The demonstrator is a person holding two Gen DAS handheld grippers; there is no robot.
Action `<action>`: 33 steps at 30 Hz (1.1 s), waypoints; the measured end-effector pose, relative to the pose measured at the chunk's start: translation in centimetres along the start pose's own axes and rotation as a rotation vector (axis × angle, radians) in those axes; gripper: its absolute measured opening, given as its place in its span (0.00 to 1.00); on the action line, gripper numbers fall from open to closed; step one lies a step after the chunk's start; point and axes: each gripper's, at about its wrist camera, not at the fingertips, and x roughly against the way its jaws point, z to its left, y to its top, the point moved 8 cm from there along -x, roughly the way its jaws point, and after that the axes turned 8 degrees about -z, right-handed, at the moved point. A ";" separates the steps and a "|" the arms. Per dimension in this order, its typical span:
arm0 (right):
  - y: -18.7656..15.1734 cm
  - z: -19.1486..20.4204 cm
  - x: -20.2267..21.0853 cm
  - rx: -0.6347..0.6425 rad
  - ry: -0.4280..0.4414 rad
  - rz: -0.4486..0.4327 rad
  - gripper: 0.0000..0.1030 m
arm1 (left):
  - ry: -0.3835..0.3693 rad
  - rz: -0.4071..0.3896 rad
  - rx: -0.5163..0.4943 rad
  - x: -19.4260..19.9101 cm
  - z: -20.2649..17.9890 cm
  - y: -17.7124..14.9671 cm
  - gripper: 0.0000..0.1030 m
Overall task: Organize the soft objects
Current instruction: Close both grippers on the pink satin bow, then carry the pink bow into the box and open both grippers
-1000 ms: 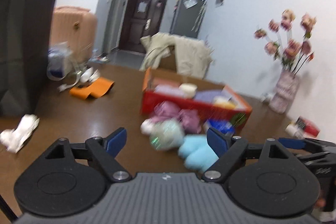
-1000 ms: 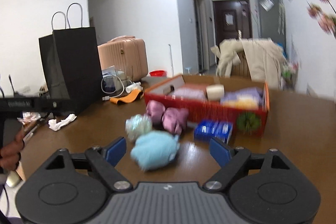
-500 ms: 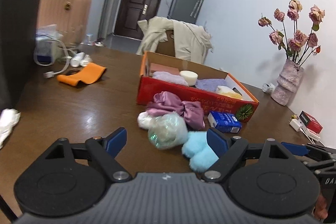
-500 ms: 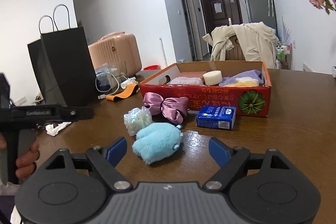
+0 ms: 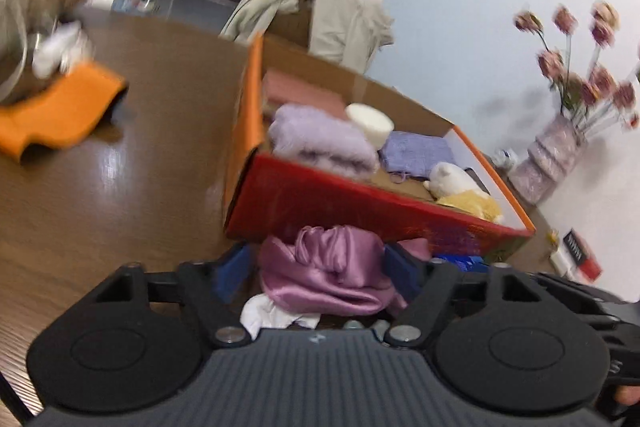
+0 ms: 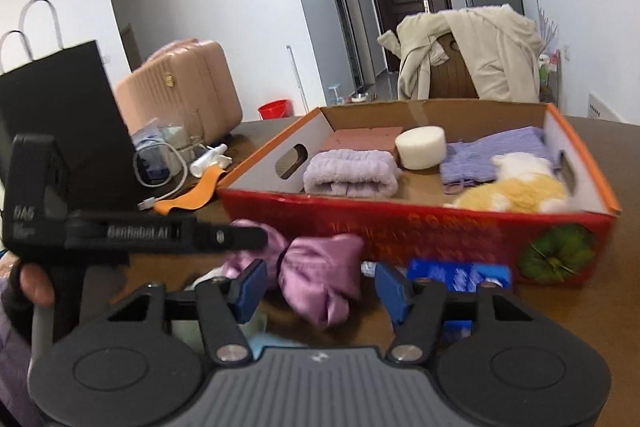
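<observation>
Between the blue pads of the left gripper (image 5: 316, 273) sits the pink satin bow (image 5: 328, 273); jaws spread, pads flank the bow on both sides, can't tell if they touch it; bow lies on the brown table (image 5: 120, 187) just in front of the red cardboard box (image 5: 320, 203); white soft item (image 5: 268, 313) peeks out under the bow, close to the gripper body. Left view is motion-blurred.

Right gripper (image 6: 320, 287) also has jaws apart, nothing clamped; same bow (image 6: 320, 279) lies betw. its pads, further fwd; pale blue plush (image 6: 276, 341) barely visible low by the gripper body; blue packet (image 6: 460, 277) on the table against the box front (image 6: 400, 231).

Inside box: folded lilac towel (image 6: 352, 177) at left-centre, pink slab (image 6: 360, 139) behind it, white round sponge (image 6: 421, 147) mid, purple knit (image 6: 496, 153) to the right, yellow-white plush (image 6: 516, 189) at right front corner.

Bkgd: black paper bag (image 6: 60, 115), orange cloth (image 5: 56, 111), vase w/ pink flowers (image 5: 560, 155).
</observation>
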 end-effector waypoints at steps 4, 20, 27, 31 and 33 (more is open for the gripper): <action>-0.4 -0.3 -3.5 -0.034 0.007 0.028 0.43 | -0.053 -0.024 0.044 0.1 0.5 -0.1 0.44; 0.0 0.4 -2.5 -0.076 0.091 -0.022 0.18 | -0.068 -0.140 -0.086 3.5 -2.9 1.2 0.23; 2.7 2.8 7.3 -0.019 0.138 -0.203 0.18 | -0.118 -0.264 -0.120 11.4 -9.3 1.3 0.23; 0.8 2.6 12.0 -0.011 0.144 -0.205 0.18 | -0.136 -0.261 -0.098 13.7 -12.0 -2.2 0.23; -0.4 1.9 13.5 -0.037 0.144 -0.186 0.18 | -0.153 -0.230 -0.073 13.7 -12.7 -3.8 0.23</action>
